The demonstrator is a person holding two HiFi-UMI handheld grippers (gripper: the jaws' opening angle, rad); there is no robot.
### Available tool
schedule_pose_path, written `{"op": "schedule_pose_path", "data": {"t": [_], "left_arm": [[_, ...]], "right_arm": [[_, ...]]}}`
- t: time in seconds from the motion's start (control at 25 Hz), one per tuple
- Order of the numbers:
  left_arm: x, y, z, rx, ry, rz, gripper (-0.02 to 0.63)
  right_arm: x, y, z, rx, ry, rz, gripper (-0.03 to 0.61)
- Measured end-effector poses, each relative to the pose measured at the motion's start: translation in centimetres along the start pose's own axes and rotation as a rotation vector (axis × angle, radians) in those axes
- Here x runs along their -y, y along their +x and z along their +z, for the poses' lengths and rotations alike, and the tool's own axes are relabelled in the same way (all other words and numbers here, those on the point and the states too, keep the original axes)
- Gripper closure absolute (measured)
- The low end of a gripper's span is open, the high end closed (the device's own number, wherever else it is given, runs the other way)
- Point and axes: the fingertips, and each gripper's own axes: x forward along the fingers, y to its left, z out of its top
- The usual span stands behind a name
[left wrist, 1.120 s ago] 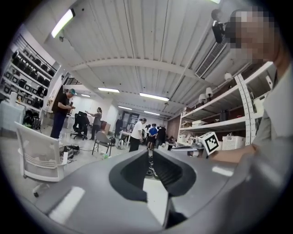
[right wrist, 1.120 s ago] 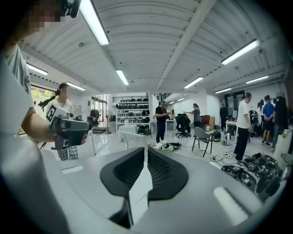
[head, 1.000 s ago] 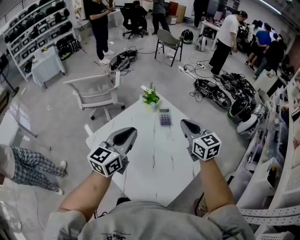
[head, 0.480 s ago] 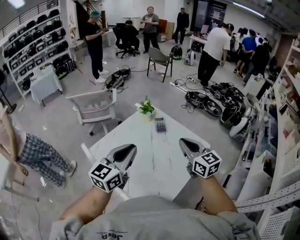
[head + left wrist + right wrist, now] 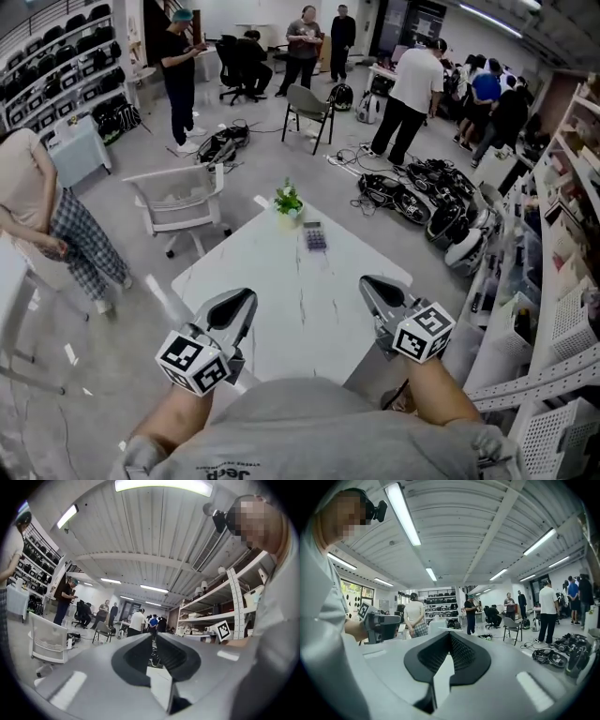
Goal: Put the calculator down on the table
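The small grey calculator lies flat on the white table near its far corner, next to a little potted plant. My left gripper and right gripper hover level over the table's near end, close to my body and well short of the calculator. Both are shut with nothing between their jaws. In the left gripper view the left gripper has its tips together, and the right gripper view shows the right gripper closed the same way. Neither gripper view shows the calculator.
A white office chair stands beyond the table's left corner. A person in checked trousers stands at the left. Bags and helmets litter the floor to the right, with shelving along the right wall. Several people stand farther back.
Both grippers have drawn back toward my body and risen a little, still shut and empty. The calculator stays in place on the table, now farther from the jaws.
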Motion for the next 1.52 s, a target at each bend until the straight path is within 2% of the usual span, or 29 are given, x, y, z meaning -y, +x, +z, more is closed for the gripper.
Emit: {"op": "schedule_pose_path", "data": {"t": [0.16, 0.36, 0.92, 1.52], "left_arm": [[0.01, -1.04, -0.05, 0.000, 0.006, 0.021, 0.524], [-0.38, -1.10, -0.15, -0.002, -0.024, 0.020, 0.525], [-0.24, -0.45, -0.22, -0.008, -0.011, 0.008, 0.524], [-0.78, -0.97, -0.15, 0.005, -0.038, 0.030, 0.525]], "right_arm": [[-0.17, -0.12, 0.01, 0.011, 0.009, 0.006, 0.575], [0.04, -0.05, -0.46, 0.018, 0.025, -0.007, 0.575], [0.40, 0.36, -0.15, 0.012, -0.007, 0.004, 0.575], [-0.10, 0.44, -0.33, -0.002, -0.039, 0.012, 0.577]]}}
